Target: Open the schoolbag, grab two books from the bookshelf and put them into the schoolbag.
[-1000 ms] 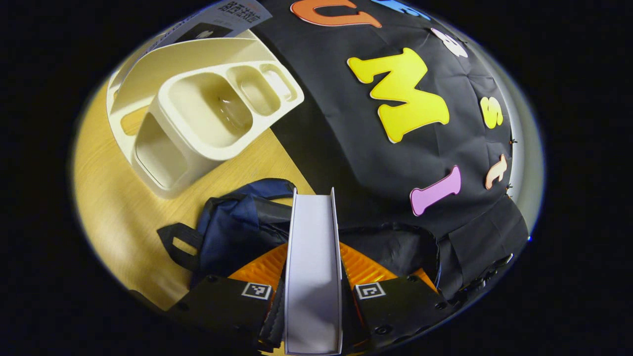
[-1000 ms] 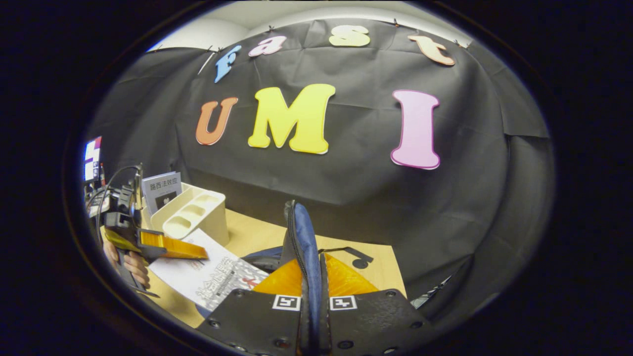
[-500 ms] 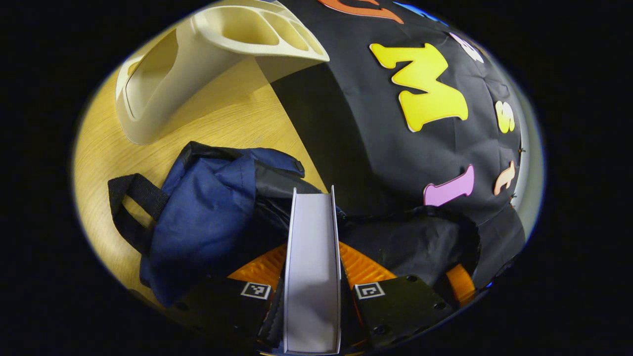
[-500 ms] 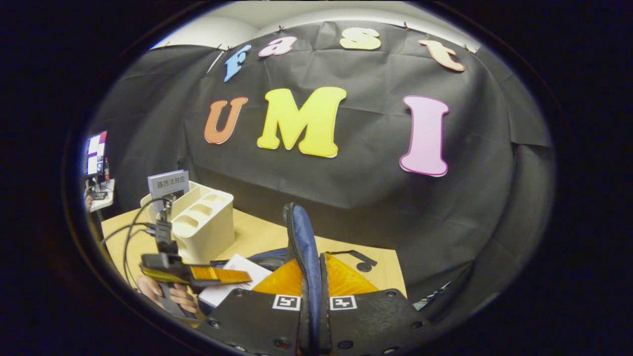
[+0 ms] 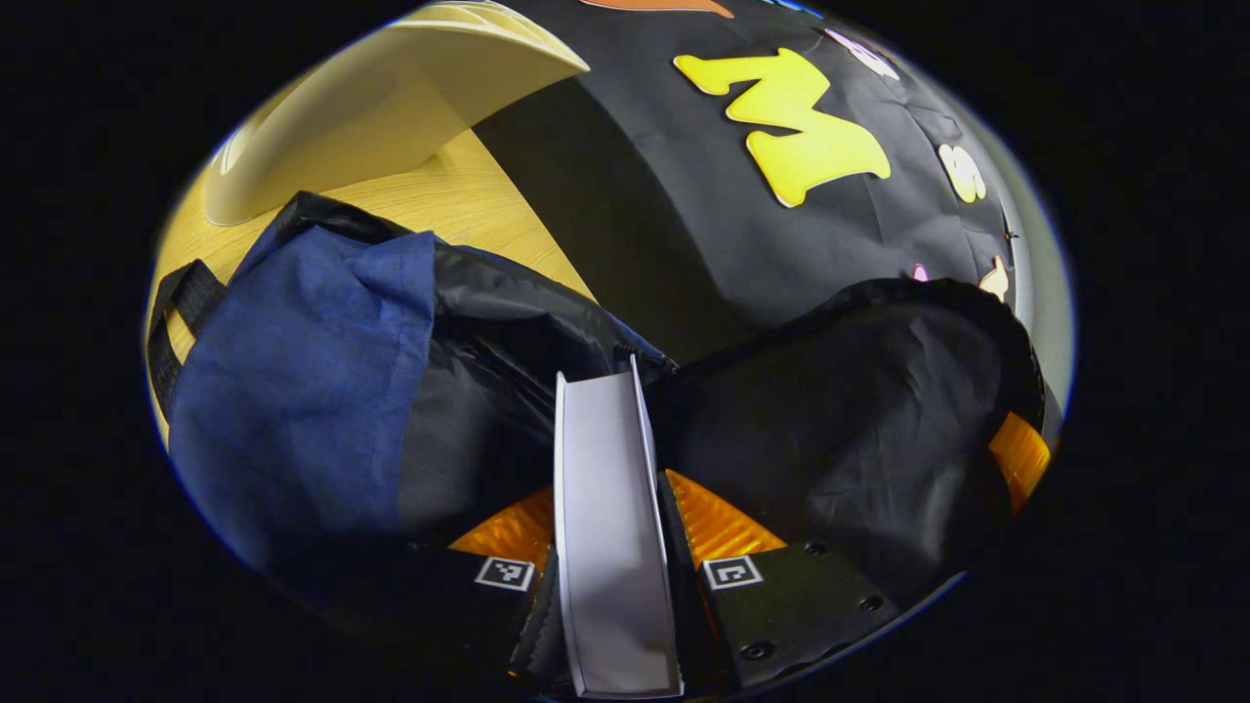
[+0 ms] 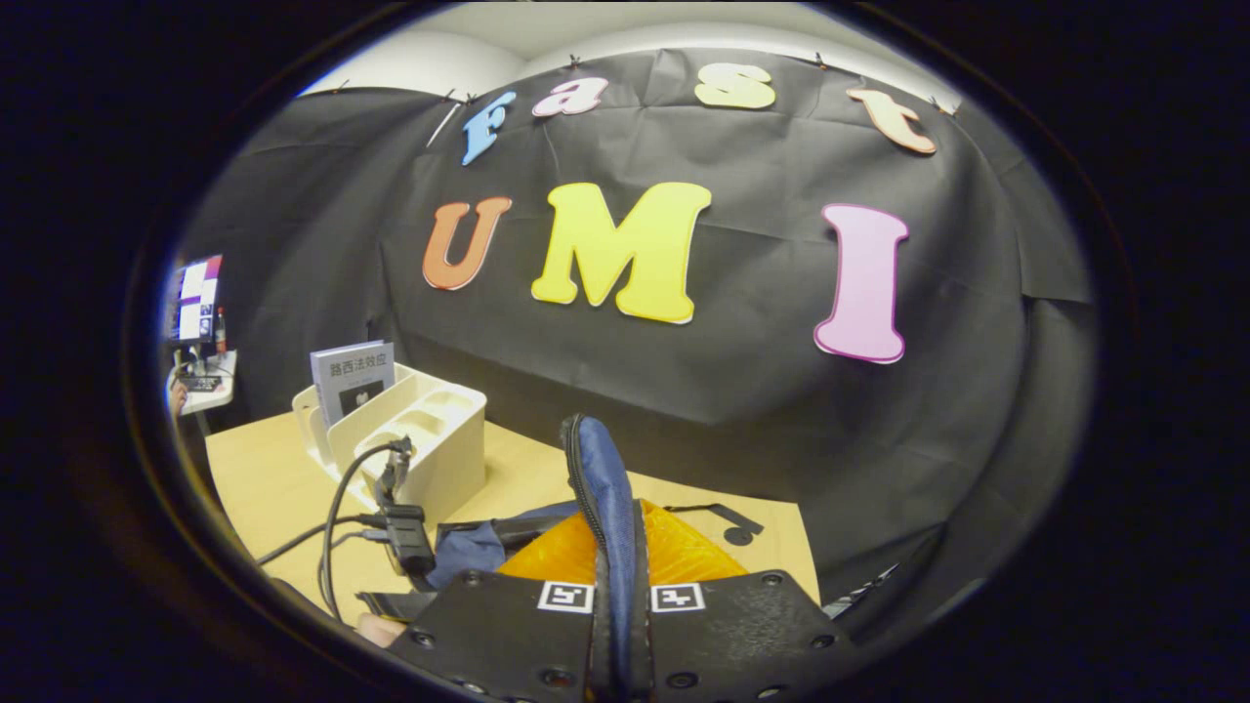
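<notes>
A: Step? Left gripper (image 5: 610, 547) clamped on book 1 (image 5: 605, 508), its far edge at the schoolbag (image 5: 293, 371) mouth, 12 o'clock.

B: Right gripper (image 6: 617, 586) pinched on the bag's zipper edge (image 6: 601, 478), holding it open. Book 2 (image 6: 354, 376) stands in the bookshelf (image 6: 430, 439), 10 o'clock, well back.

A: Next, I'd judge: push deeper, then release.
</notes>
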`<state>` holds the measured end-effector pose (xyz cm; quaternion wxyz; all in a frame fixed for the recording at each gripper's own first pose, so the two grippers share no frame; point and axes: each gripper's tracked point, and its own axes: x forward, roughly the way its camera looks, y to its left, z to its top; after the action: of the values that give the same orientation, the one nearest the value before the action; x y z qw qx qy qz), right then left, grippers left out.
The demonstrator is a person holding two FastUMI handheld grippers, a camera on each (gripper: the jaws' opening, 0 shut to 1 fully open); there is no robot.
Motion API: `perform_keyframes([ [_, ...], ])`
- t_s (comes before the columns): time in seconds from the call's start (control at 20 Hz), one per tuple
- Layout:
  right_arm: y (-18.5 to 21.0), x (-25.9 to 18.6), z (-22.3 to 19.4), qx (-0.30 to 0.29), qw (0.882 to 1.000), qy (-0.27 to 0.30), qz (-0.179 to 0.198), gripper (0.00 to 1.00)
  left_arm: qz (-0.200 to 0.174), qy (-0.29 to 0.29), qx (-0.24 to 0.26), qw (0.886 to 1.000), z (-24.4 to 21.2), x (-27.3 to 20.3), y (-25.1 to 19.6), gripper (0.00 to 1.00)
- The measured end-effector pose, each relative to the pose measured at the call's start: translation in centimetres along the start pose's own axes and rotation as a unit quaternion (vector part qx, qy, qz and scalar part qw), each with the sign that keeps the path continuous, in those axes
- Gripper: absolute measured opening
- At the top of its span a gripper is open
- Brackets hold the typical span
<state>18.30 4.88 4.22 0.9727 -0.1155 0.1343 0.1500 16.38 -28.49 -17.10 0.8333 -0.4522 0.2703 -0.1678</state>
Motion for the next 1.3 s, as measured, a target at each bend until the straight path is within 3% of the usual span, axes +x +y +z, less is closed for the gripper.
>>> perform_keyframes([
  [0.05,0.2,0.1,0.0,0.004,1.000,0.000,0.000,0.07,0.005,-0.004,0.010,1.000,0.0,0.1,0.3,0.49],
  [0.2,0.4,0.2,-0.6,0.006,1.000,-0.001,-0.007,0.07,0.029,0.007,0.020,0.999,0.1,-0.1,1.6,0.52],
  [0.25,0.1,0.2,-0.8,0.006,1.000,0.000,-0.014,0.07,0.054,0.022,0.032,0.998,-0.1,-0.4,2.7,0.57],
  [0.35,-0.3,-0.1,-1.4,0.007,1.000,0.001,-0.021,0.07,0.056,0.040,0.025,0.997,0.3,-1.0,3.0,0.69],
  [0.65,-1.8,-0.6,-2.8,0.030,0.999,0.001,-0.035,0.07,0.077,0.054,0.092,0.991,1.8,-3.7,4.4,0.72],
  [0.75,-1.7,-0.6,-3.3,0.034,0.999,0.003,-0.036,0.07,0.103,0.080,0.117,0.985,1.0,-3.9,5.8,0.72],
  [0.8,-1.6,-0.6,-3.5,0.035,0.999,0.005,-0.037,0.10,0.099,0.082,0.123,0.984,1.0,-4.2,5.6,0.84],
  [1.0,-1.2,-0.6,-4.0,0.029,0.999,0.003,-0.045,0.07,0.142,0.096,0.205,0.964,1.8,-6.8,6.2,0.92],
  [1.2,-1.2,-1.0,-4.8,0.043,0.998,0.000,-0.050,0.07,0.120,0.089,0.269,0.952,3.4,-11.0,4.4,0.94],
  [1.3,-1.4,-1.3,-5.1,0.050,0.997,-0.003,-0.054,0.07,0.128,0.067,0.296,0.944,5.4,-13.6,4.2,0.94],
])
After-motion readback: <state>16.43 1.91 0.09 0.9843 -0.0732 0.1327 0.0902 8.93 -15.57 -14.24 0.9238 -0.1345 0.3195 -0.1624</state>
